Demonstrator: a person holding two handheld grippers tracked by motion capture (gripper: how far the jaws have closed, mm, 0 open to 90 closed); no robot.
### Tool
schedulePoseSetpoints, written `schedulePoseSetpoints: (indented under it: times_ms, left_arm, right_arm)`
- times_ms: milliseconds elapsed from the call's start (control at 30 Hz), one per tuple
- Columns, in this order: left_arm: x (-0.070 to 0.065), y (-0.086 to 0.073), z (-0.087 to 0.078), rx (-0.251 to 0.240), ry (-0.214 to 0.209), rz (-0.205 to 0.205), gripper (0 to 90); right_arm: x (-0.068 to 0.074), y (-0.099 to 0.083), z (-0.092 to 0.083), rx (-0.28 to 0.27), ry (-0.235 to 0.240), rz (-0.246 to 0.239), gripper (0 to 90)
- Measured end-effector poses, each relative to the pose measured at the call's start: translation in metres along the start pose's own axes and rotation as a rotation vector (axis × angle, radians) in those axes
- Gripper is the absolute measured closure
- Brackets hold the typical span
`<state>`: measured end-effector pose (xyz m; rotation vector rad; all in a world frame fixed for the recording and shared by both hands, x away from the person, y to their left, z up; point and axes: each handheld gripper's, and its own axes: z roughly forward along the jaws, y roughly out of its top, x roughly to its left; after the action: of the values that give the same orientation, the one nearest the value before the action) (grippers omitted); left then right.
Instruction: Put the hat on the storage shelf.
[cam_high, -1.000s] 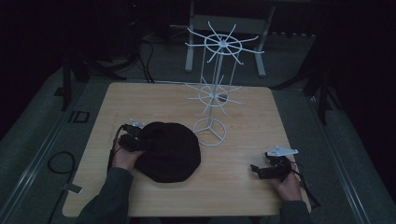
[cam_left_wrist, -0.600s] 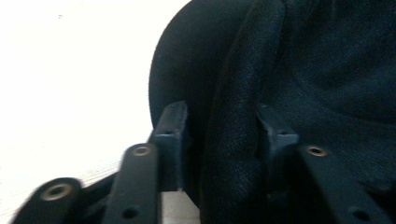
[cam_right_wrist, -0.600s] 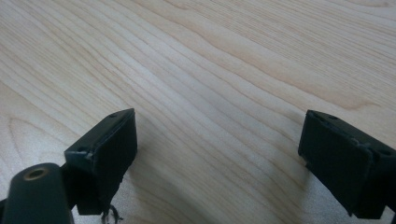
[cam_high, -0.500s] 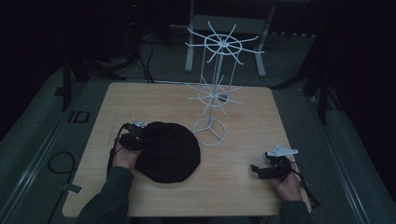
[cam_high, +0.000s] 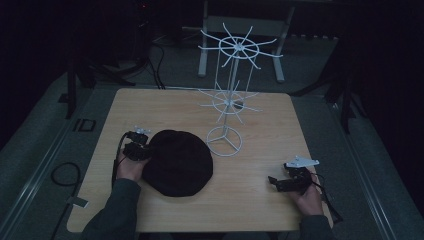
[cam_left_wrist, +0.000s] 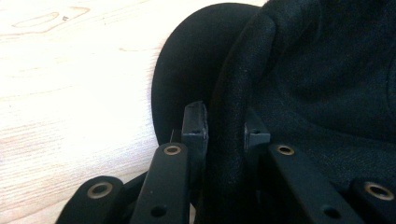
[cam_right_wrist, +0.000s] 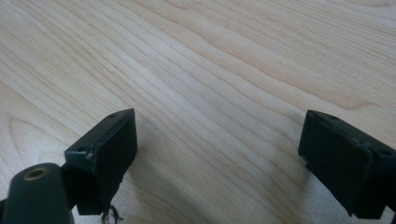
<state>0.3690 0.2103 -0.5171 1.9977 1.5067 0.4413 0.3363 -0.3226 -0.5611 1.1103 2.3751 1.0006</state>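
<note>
Left tool (cam_high: 137, 148) sits at the left edge of the black hat (cam_high: 178, 162), and its two matte black jaws, which have just been closing, now pinch the hat's rolled brim between them. In the left gripper view the brim (cam_left_wrist: 229, 135) reads as a thick, rounded band of finely grained black fabric, standing on edge between two square rubbery pads (cam_left_wrist: 194, 122). Flat black jaw bars with brass-coloured rivets rise from the bottom of that view. Beyond the brim, the hat's body is a soft, dull woven cloth that swells into a smooth dome.

From above, the hat is a round, low mound lying on the near left part of the table (cam_high: 260, 200), just left of the stand's base. That table is pale wood with rounded corners and long, wavy grain lines.

Farther right, the right tool (cam_high: 289, 182) rests on the near right of the table, a grey three-cornered plate on its top. Its blocky black jaws stand wide apart over bare wood, with nothing between them.

Behind the hat stands a white wire rack (cam_high: 231, 95): a ring base, a thin upright post and two tiers of thin spokes fanning outward. No writing can be read on any of it.
</note>
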Motion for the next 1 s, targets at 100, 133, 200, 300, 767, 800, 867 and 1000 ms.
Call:
schedulePoseSetpoints:
  times_ms: [100,133,200,300,767,800,867,1000]
  left_arm:
    - [0.003,-0.001,-0.002,-0.014,-0.015,-0.027,79.1]
    - [0.004,-0.002,-0.002,-0.020,-0.024,-0.037,79.3]
    - [0.006,-0.002,-0.005,-0.031,-0.036,-0.056,79.4]
    - [0.008,-0.002,-0.008,-0.046,-0.052,-0.073,79.5]
    - [0.015,0.004,-0.026,-0.112,-0.119,-0.128,79.3]
    - [0.014,0.004,-0.027,-0.118,-0.123,-0.132,79.3]
    - [0.014,0.006,-0.029,-0.128,-0.133,-0.138,79.2]
    - [0.014,0.008,-0.033,-0.149,-0.160,-0.158,79.2]
  right_arm:
    - [0.000,0.000,0.000,0.000,0.000,0.000,11.5]
    - [0.000,0.000,0.000,0.000,0.000,0.000,11.5]
    - [0.000,0.000,0.000,0.000,0.000,0.000,11.5]
    - [0.000,0.000,0.000,0.000,0.000,0.000,11.5]
    - [0.000,0.000,0.000,0.000,0.000,0.000,11.5]
    - [0.000,0.000,0.000,0.000,0.000,0.000,11.5]
    - [0.000,0.000,0.000,0.000,0.000,0.000,11.5]
    - [0.000,0.000,0.000,0.000,0.000,0.000,11.5]
